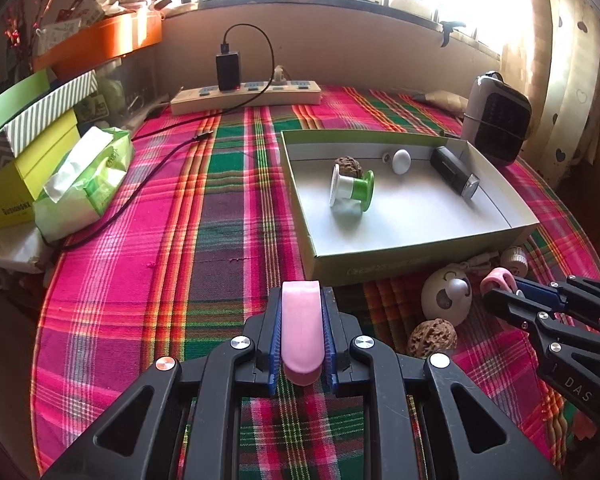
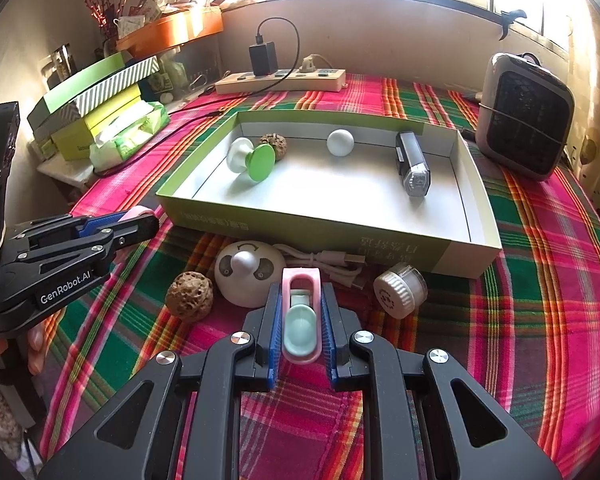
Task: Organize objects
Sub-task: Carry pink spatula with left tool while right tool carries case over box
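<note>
Plaid pink-green tablecloth (image 2: 540, 280) is lit by a bright window behind. A flat pink plastic piece (image 1: 302, 332) is clamped between the narrow jaws of the left gripper (image 1: 302, 300). A pink oval clip with a mint insert (image 2: 301, 320) is pinched in the right gripper (image 2: 301, 300), jaws nearly closed on it.

Just ahead of the right jaws a round white panda-face toy (image 2: 249, 276), a brown walnut (image 2: 189, 296), a coiled white USB cable (image 2: 332, 266) and a ribbed white cap (image 2: 400, 288) are crowded together, blocking the way to a shallow green-sided cardboard box (image 2: 380, 240). Inside the box are seen a green-white spool (image 2: 248, 160), a second walnut (image 2: 274, 144), a white ball (image 2: 340, 142) and a black bike light (image 2: 412, 164).

Beyond the box a beige power strip (image 2: 280, 80) and a grey heater (image 2: 524, 116) are placed.
</note>
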A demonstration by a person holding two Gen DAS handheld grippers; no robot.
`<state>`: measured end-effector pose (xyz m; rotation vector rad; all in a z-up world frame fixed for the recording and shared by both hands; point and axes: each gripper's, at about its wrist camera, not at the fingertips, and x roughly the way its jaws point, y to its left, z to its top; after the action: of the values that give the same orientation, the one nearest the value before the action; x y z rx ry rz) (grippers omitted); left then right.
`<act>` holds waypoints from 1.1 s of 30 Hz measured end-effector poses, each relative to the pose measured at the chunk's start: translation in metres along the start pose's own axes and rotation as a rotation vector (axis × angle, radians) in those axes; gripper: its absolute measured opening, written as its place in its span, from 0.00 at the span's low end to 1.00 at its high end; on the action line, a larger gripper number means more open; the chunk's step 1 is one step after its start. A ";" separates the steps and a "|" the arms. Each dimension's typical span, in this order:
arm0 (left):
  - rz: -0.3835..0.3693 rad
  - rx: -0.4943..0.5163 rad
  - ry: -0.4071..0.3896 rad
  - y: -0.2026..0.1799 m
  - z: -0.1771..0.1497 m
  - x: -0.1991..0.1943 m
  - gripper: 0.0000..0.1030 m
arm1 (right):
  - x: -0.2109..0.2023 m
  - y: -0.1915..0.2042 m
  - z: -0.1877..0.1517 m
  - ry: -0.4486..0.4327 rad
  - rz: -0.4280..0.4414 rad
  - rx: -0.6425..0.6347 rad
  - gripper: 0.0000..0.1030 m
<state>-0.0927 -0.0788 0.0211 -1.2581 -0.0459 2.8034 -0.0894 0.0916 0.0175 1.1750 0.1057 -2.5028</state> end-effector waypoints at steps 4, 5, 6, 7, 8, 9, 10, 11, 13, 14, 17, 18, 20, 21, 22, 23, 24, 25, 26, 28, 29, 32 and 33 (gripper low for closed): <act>-0.003 0.001 -0.007 -0.001 0.001 -0.004 0.15 | -0.003 0.001 0.000 -0.007 0.002 0.003 0.18; -0.003 0.002 -0.009 -0.001 0.001 -0.004 0.15 | -0.004 0.001 0.001 -0.010 0.004 0.004 0.18; -0.005 0.002 -0.012 -0.001 0.001 -0.006 0.15 | -0.005 0.001 0.001 -0.013 0.006 0.005 0.18; -0.006 0.004 -0.014 -0.002 0.001 -0.007 0.15 | -0.006 0.001 0.001 -0.015 0.007 0.005 0.18; -0.006 0.005 -0.015 -0.002 0.002 -0.007 0.15 | -0.007 0.001 0.001 -0.016 0.006 0.005 0.18; -0.008 0.006 -0.016 -0.003 0.002 -0.008 0.15 | -0.008 0.001 0.001 -0.018 0.007 0.007 0.18; -0.010 0.008 -0.018 -0.003 0.002 -0.009 0.15 | -0.008 0.001 0.001 -0.019 0.011 0.010 0.18; -0.011 0.009 -0.021 -0.004 0.003 -0.010 0.15 | -0.009 0.000 0.001 -0.019 0.017 0.014 0.18; -0.013 0.011 -0.026 -0.005 0.003 -0.012 0.15 | -0.011 0.001 0.001 -0.021 0.016 0.012 0.18; -0.012 0.012 -0.028 -0.006 0.004 -0.013 0.15 | -0.012 0.001 0.002 -0.025 0.014 0.011 0.18; -0.011 0.013 -0.036 -0.007 0.005 -0.016 0.15 | -0.015 0.001 0.002 -0.033 0.016 0.011 0.18; -0.012 0.015 -0.040 -0.008 0.006 -0.017 0.15 | -0.015 0.001 0.003 -0.035 0.016 0.011 0.18; -0.012 0.016 -0.043 -0.009 0.007 -0.018 0.15 | -0.016 0.001 0.004 -0.037 0.018 0.012 0.18; -0.013 0.016 -0.045 -0.009 0.007 -0.019 0.15 | -0.017 0.002 0.004 -0.038 0.019 0.011 0.18; -0.014 0.016 -0.046 -0.010 0.007 -0.019 0.15 | -0.017 0.002 0.005 -0.040 0.018 0.012 0.18; -0.015 0.017 -0.048 -0.010 0.008 -0.020 0.15 | -0.018 0.001 0.005 -0.042 0.019 0.012 0.18; -0.018 0.021 -0.050 -0.011 0.009 -0.020 0.15 | -0.019 0.001 0.006 -0.045 0.020 0.014 0.18; -0.018 0.022 -0.052 -0.012 0.010 -0.021 0.15 | -0.020 0.000 0.007 -0.048 0.023 0.017 0.18; -0.021 0.023 -0.057 -0.013 0.011 -0.022 0.15 | -0.021 0.000 0.008 -0.050 0.025 0.020 0.18; -0.026 0.026 -0.064 -0.014 0.013 -0.024 0.15 | -0.023 -0.002 0.010 -0.058 0.025 0.022 0.18; -0.028 0.027 -0.066 -0.015 0.014 -0.024 0.15 | -0.024 -0.002 0.011 -0.060 0.026 0.024 0.18; -0.032 0.031 -0.069 -0.017 0.017 -0.025 0.15 | -0.026 -0.003 0.014 -0.067 0.024 0.022 0.18; -0.035 0.032 -0.070 -0.018 0.018 -0.025 0.15 | -0.027 -0.004 0.015 -0.070 0.024 0.023 0.18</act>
<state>-0.0890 -0.0629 0.0527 -1.1402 -0.0262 2.8060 -0.0856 0.1001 0.0471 1.0893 0.0440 -2.5274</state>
